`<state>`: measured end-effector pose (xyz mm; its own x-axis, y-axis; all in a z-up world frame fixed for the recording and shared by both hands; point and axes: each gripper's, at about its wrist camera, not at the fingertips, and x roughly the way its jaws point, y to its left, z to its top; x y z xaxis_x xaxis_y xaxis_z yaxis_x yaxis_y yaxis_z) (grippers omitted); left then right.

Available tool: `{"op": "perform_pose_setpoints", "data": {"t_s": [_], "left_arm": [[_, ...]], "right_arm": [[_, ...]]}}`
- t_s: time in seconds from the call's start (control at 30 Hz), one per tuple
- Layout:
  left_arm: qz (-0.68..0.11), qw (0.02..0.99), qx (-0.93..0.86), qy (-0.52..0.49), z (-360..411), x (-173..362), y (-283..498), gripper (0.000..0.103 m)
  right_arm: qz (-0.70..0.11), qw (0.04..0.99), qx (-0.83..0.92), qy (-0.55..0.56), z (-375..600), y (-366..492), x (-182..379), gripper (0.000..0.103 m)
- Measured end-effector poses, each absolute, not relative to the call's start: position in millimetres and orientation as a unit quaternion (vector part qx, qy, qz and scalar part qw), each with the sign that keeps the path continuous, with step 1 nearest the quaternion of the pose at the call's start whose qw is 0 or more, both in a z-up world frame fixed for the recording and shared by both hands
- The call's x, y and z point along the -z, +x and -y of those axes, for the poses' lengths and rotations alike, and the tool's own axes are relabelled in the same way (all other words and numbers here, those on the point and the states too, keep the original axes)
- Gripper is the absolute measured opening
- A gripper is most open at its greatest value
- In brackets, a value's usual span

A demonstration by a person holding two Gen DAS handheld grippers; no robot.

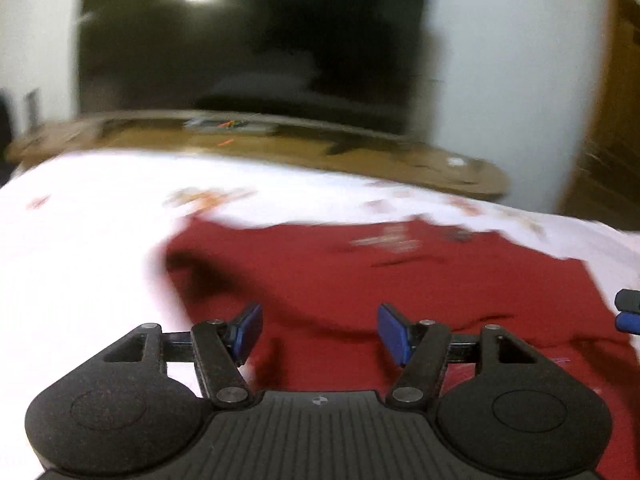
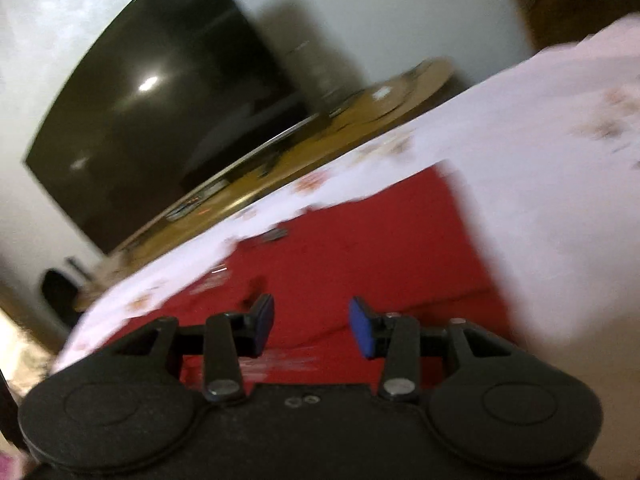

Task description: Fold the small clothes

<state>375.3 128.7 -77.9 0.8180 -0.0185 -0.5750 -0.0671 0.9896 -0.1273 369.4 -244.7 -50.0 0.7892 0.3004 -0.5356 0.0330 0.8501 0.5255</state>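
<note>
Red shirt [image 1: 400,280] lies flat on a white sheet with little flowers [image 1: 100,240]. Left gripper [image 1: 320,332] hangs over the shirt, jaws apart, holding nothing. Right gripper [image 2: 312,326] is over it too, jaws apart and empty. Behind stands a dark TV [image 1: 248,40].

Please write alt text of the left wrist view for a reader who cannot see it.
The left tool hovers open, holding nothing, over a dark red garment spread on a white floral sheet. Behind stand a wooden stand and a large dark screen; the picture is blurred. The tip of the right tool shows at the right edge.
</note>
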Motion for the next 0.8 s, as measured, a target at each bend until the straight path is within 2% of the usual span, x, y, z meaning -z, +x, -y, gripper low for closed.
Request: {"op": "perform_pose_setpoints", "data": {"t_s": [0.2,0.4,0.47,0.5,0.53,0.8], "left_arm": [[-0.346,0.933,-0.048,-0.09,-178.3,102.5,379.0,0.064],[-0.35,0.932,-0.034,-0.091,-178.1,117.8,395.2,0.064],[-0.35,0.933,-0.033,-0.079,-173.8,118.9,399.8,0.064],[-0.351,0.933,-0.032,-0.072,-171.5,118.6,400.7,0.064],[-0.351,0.933,-0.032,-0.066,-169.5,118.7,402.0,0.064],[-0.351,0.935,-0.009,-0.051,-162.7,110.2,407.4,0.064]], "right_arm": [[-0.353,0.881,-0.121,0.29,196.8,424.7,74.1,0.041],[-0.384,0.871,-0.124,0.28,171.4,456.8,91.9,0.032],[-0.39,0.871,-0.125,0.273,165.8,463.4,94.9,0.023],[-0.392,0.873,-0.122,0.265,163.1,465.7,95.0,0.016],[-0.391,0.877,-0.122,0.252,160.3,467.1,93.3,0.005],[-0.291,0.939,-0.086,0.161,198.0,443.6,37.5,0.004]]}}
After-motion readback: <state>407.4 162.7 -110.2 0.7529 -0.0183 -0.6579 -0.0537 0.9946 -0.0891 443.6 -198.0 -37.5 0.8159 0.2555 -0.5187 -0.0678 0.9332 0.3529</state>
